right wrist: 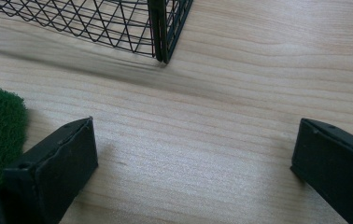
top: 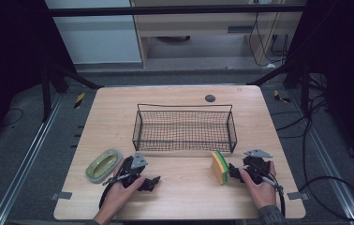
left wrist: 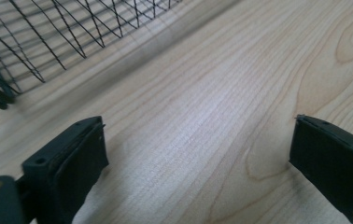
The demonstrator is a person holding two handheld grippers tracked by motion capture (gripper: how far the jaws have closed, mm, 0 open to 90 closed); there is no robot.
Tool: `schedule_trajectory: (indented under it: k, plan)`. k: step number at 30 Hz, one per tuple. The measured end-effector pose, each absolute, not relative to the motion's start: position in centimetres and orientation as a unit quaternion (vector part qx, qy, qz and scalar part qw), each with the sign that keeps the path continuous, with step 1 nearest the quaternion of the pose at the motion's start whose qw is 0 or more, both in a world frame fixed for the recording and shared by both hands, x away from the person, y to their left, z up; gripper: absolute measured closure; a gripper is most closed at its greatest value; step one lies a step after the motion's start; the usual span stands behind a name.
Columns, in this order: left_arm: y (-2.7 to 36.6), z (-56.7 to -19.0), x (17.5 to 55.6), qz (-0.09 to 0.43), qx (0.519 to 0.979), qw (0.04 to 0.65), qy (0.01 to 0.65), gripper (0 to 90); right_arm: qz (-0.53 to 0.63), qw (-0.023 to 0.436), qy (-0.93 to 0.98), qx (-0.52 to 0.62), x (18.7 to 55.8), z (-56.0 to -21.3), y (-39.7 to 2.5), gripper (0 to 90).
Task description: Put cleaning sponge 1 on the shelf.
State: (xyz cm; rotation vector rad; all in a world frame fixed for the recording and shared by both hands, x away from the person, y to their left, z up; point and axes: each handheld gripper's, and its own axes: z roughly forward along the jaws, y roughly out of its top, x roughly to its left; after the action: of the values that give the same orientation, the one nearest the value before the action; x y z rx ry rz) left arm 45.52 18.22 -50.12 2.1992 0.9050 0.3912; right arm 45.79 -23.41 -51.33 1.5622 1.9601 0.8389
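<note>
Grey floor with metal rails and trailing cables surrounds a pale wooden bench (top: 180, 197), and dark frame posts stand at its far corners. Near the far edge of the bench sits a small dark round disc (top: 210, 98). A black wire basket (top: 184, 127) stands across the middle; through its mesh nothing can be seen inside it but the bare wood below. Near the front left lies a green oval dish (top: 103, 164), its hollow holding nothing, just beside the left hand-held gripper (top: 151, 182), which rests low on the bench with its jaws spread wide apart over bare wood; in the left gripper view the basket's mesh stands beyond the jaws at upper left. A yellow sponge with a green scouring face (top: 219, 167) stands on edge in front of the basket's right end, just beside the tips of the right hand-held gripper (top: 232, 172). In the right gripper view its jaws gape wide with bare wood between them, the green pad at the outer side of the left jaw and the basket's corner ahead
</note>
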Motion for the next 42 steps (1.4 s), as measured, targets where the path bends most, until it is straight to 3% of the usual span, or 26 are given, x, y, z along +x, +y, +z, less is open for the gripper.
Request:
schedule_trajectory:
  k: [17,36,42]
  plan:
    - [23.0,-44.0,44.6,0.198,0.817,0.388,0.378,4.1,0.312,0.242,0.727,0.561,45.8,-51.3,-23.6,1.0]
    - [25.5,-41.5,44.7,0.236,0.857,0.292,0.352,4.5,0.312,0.232,0.742,0.545,45.7,-51.2,-23.9,0.8]
    - [27.3,-40.9,45.9,0.222,0.866,0.250,0.371,6.9,0.314,0.234,0.740,0.547,45.6,-51.3,-23.9,0.9]
